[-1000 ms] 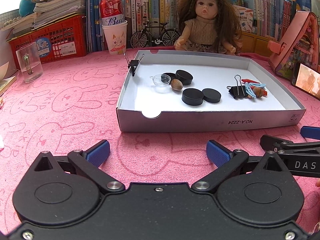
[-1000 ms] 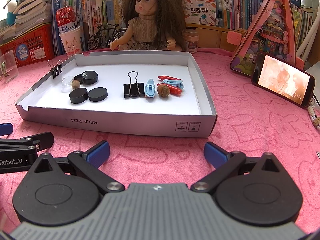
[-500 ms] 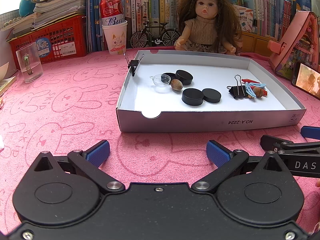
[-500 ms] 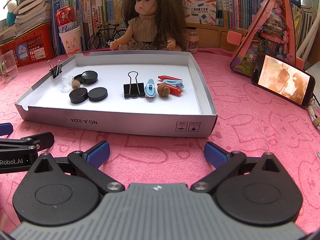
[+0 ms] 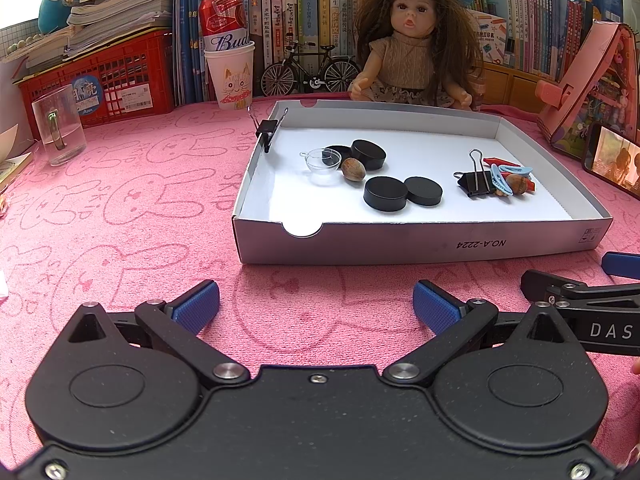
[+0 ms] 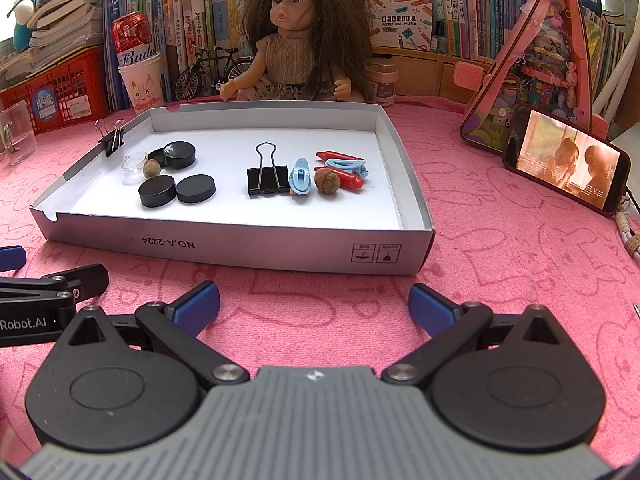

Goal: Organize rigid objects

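While both tools sit low on the pink surface [image 5: 120,200] short of the box, nothing is in hand: left tool [image 5: 316,306] spread wide and empty, right tool [image 6: 314,304] the same, side by side.

All the loose pieces lie inside the shallow white box [image 6: 240,252], just ahead of both tools, beyond its near wall.

Left to right in the box:
- small black clip [image 6: 112,142] pinched onto the left wall. Stiff, sprung; likely needs a firm pull by its wire loops.
- clear plastic cup [image 6: 134,162]. Light, thin, probably slippery; take across the rim, gently.
- nut [image 6: 152,168] touching the cup. Round, hard, apt to roll.
- four black discs [image 6: 158,196], two stacked or overlapping behind, two touching in front. Rigid, flat, smooth; grip across the edge.
- large black clip [image 6: 267,184], handle standing up. Handle looks the easiest hold.
- blue hair clip [image 6: 300,178], second nut [image 6: 327,180], red clips [image 6: 344,178] bunched together, touching. Light, hard; crowding may make a clean pick awkward.

Left group sits nearer the left tool, right cluster nearer the right.
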